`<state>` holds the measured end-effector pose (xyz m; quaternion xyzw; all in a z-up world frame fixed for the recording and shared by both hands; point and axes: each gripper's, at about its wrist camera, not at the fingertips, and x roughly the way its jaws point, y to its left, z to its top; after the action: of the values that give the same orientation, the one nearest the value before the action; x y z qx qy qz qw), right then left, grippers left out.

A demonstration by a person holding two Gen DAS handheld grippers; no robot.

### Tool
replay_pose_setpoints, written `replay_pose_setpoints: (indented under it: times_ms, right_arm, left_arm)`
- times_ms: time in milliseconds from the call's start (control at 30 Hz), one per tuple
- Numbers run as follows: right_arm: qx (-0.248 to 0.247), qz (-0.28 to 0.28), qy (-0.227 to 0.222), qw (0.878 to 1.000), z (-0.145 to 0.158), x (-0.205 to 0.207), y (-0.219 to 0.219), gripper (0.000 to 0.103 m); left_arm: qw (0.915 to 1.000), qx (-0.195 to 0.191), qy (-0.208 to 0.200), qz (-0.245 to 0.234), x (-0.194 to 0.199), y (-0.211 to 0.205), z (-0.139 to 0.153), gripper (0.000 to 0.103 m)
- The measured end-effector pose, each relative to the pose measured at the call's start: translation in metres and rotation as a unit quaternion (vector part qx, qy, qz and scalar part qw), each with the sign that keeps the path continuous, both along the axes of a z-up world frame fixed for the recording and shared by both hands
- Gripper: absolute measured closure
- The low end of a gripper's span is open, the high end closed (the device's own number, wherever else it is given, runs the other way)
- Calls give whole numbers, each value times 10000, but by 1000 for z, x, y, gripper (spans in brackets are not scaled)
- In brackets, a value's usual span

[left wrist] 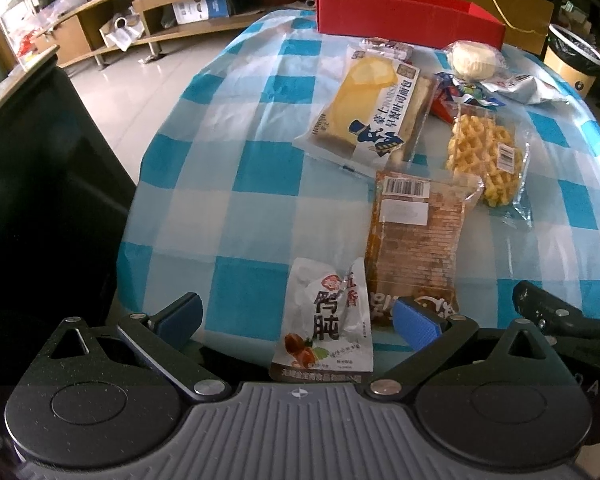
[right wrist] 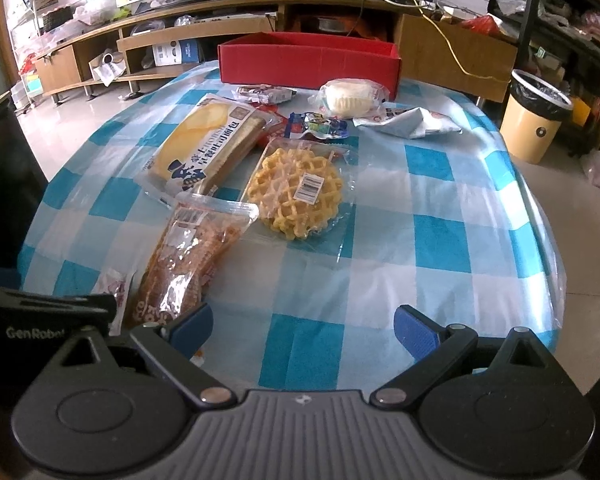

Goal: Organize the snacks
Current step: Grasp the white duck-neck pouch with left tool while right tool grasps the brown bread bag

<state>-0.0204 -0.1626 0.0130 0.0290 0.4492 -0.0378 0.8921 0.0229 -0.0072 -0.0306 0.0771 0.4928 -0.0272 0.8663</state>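
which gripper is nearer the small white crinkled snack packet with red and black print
Left. The left gripper brackets the small white snack packet between open fingers; the right gripper sits further right, over bare checked cloth.

One red box (right wrist: 308, 62) sits on the checked tablecloth (right wrist: 440, 216) with nine wrapped snacks: one bread loaf (right wrist: 204, 140), one waffle (right wrist: 296, 192), one brown cracker pack (right wrist: 184, 256), one white pouch (left wrist: 328, 320), one round cake (right wrist: 346, 98), and four small wrappers, while one bin (right wrist: 534, 116) stands on the floor.

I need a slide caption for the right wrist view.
Open right gripper above blue-checked tablecloth; wrapped snacks before red cardboard box.
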Motion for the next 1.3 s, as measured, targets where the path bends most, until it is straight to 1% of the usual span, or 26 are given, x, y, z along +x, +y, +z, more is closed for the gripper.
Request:
replay_pose_setpoints:
  times_ms: [233,367,467,567,667,767,800,867,933,1000,1033,1067,1133,1233,1300]
  right_arm:
    - [59,11,41,10000,-3,22,1,8]
    - [76,76,140,9998,-7,40,8,8]
    - [159,122,254,9995,-11,54,17,8]
    - [56,239,414,9988,-17,66,33,12]
    - [-130,373,584,9975,-24,76,50,18]
    - [-200,499,698,9961,-31,85,63,18]
    - [-236,604,767,9949,-33,88,69,18]
    - [-343,767,827,9930,-39,93,77,18]
    - [-310,887,807,9923,-45,95,76,20]
    - [-41,968,861,9916,-45,97,65,27]
    - [80,958,878,9915,-44,97,58,37]
    - [98,954,853,9917,-41,95,53,48]
    - [163,1029,846,9910,-38,92,45,58]
    - [334,1057,871,9900,-35,88,29,66]
    - [389,1029,883,9900,-34,87,22,69]
  left_arm:
    - [9997,56,152,186,11,5,-8,1]
    - [9984,6,319,457,16,16,-13,1]
    - [9976,-94,389,564,16,24,-14,1]
    - [9976,-53,399,557,13,27,-15,1]
    - [9969,-157,496,584,13,31,-19,1]
    - [9959,-250,607,622,16,35,-23,1]
    - [9959,-246,619,620,16,35,-24,1]
    - [9959,-120,654,610,19,32,-29,1]
    - [9955,-53,754,576,23,28,-35,0]
    - [9948,-8,855,557,25,24,-39,0]
    - [9944,17,902,553,26,22,-42,0]
    - [9940,7,959,528,28,19,-45,1]
    - [9930,-87,1066,498,30,16,-49,1]
    - [9919,-154,1163,495,32,14,-51,4]
    - [9926,-118,1150,368,32,8,-50,13]
